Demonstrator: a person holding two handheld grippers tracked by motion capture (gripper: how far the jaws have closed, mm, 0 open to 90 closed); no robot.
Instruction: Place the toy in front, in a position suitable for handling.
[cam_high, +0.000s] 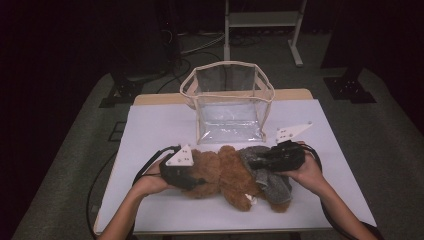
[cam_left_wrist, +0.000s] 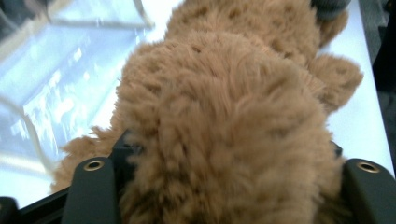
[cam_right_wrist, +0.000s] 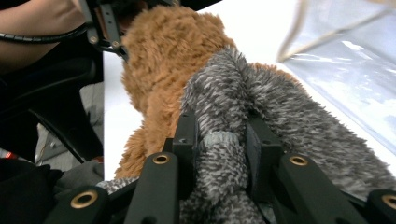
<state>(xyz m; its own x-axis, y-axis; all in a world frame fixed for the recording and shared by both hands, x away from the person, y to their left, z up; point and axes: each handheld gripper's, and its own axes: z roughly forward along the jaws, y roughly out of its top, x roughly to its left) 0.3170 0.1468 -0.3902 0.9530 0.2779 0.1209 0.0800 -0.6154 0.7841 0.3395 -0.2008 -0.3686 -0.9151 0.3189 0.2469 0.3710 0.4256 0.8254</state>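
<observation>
On the white bench (cam_high: 160, 125), just in front of the clear plastic bag (cam_high: 227, 102) with its cream trim, a shaggy brown teddy bear (cam_high: 225, 175) in a grey knitted garment (cam_high: 265, 177) lies with its long axis running left to right between the hands. The left claw (cam_high: 192, 179) is clamped on the bear's plush brown end, while the right claw (cam_right_wrist: 219, 140) pinches a fold of the nubbly grey knit; the bag's open mouth lies straight beyond both.

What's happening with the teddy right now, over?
Left gripper around teddy's brown fur, right gripper pinching its grey sweater. Clear bag behind, open. Nothing blocking.
</observation>
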